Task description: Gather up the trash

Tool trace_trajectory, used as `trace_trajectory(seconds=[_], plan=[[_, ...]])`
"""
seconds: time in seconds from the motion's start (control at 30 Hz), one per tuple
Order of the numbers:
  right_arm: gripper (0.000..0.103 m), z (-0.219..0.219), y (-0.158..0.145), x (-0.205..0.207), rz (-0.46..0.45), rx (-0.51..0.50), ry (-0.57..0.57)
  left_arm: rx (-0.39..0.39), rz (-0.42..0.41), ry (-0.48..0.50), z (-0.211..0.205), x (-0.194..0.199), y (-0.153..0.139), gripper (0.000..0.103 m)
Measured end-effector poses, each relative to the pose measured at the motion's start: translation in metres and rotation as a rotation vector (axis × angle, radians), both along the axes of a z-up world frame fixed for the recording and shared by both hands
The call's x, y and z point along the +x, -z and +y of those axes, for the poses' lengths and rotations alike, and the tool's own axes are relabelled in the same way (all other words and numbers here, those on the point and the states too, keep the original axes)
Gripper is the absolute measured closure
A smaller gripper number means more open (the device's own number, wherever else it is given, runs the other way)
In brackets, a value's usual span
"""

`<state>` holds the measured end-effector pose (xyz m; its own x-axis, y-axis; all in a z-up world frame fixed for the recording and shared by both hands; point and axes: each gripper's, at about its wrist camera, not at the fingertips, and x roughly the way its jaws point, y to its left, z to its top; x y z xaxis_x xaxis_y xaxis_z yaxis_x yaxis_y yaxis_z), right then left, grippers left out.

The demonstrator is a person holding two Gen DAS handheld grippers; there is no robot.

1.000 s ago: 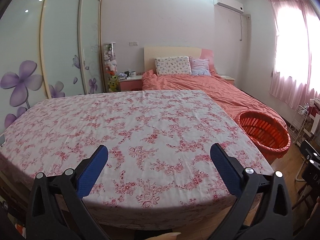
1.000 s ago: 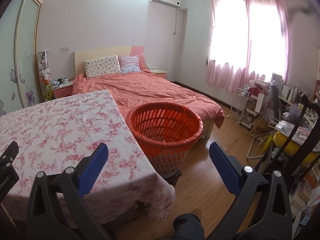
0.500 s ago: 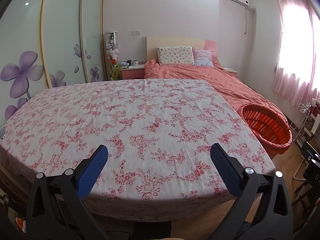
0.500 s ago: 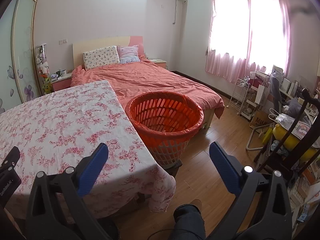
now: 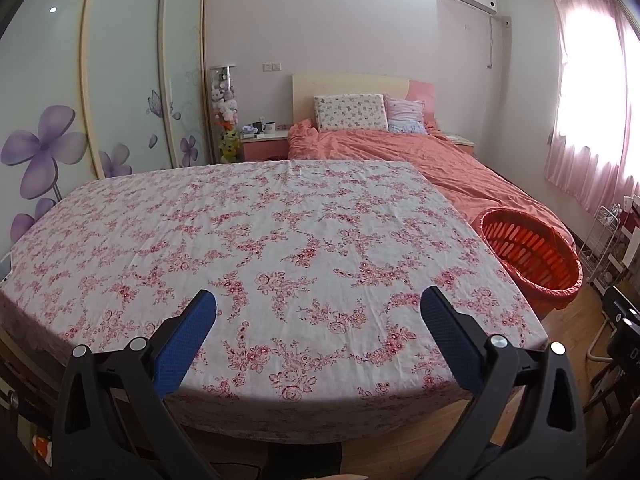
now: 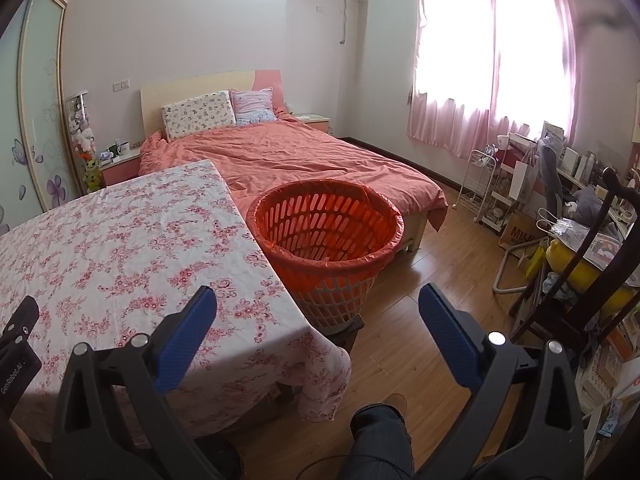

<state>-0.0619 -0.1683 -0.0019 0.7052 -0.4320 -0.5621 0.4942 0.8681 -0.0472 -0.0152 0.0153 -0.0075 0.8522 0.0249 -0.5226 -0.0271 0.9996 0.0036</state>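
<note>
Both tools, left tool (image 5: 318, 314) and right tool (image 6: 317, 312), gape wide, empty. Orange slatted plastic basket (image 6: 326, 236), bag-lined to take trash, stands at the floral-clothed table's (image 5: 260, 240) 3 o'clock edge. No trash visible, perhaps out of frame.

left hand-held gripper (image 5: 318, 314) agape over floral tablecloth (image 5: 260, 240); orange basket (image 5: 532, 258) beside.

The left wrist view looks forward and slightly down from the near edge of the table (image 5: 280, 240), close above its cloth, toward the bed (image 5: 400, 156) and wardrobe (image 5: 120, 80) beyond. The right wrist view sits off the table's right corner, facing the basket (image 6: 326, 232), the floor (image 6: 440, 280) and the window (image 6: 496, 48), with a leg (image 6: 380, 440) below. Both share the table, basket (image 5: 530, 256), bed (image 6: 280, 156) and back wall.
</note>
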Motion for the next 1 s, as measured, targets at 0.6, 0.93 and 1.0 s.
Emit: trace_trajectory(seconds=[0.6, 0.93, 1.0], plan=[[0.004, 0.0001, -0.0019, -0.0009, -0.012, 0.003, -0.01, 0.003, -0.028, 0.017, -0.0069, -0.0029, -0.0086, 0.002], [0.004, 0.0003, -0.0018, 0.0007, -0.011, 0.003, -0.011, 0.001, -0.026, 0.016, -0.0072, -0.003, -0.0083, 0.002], [0.004, 0.0001, -0.0019, 0.0004, -0.012, 0.002, -0.011, 0.001, -0.026, 0.016, -0.0072, -0.0028, -0.0083, 0.002]])
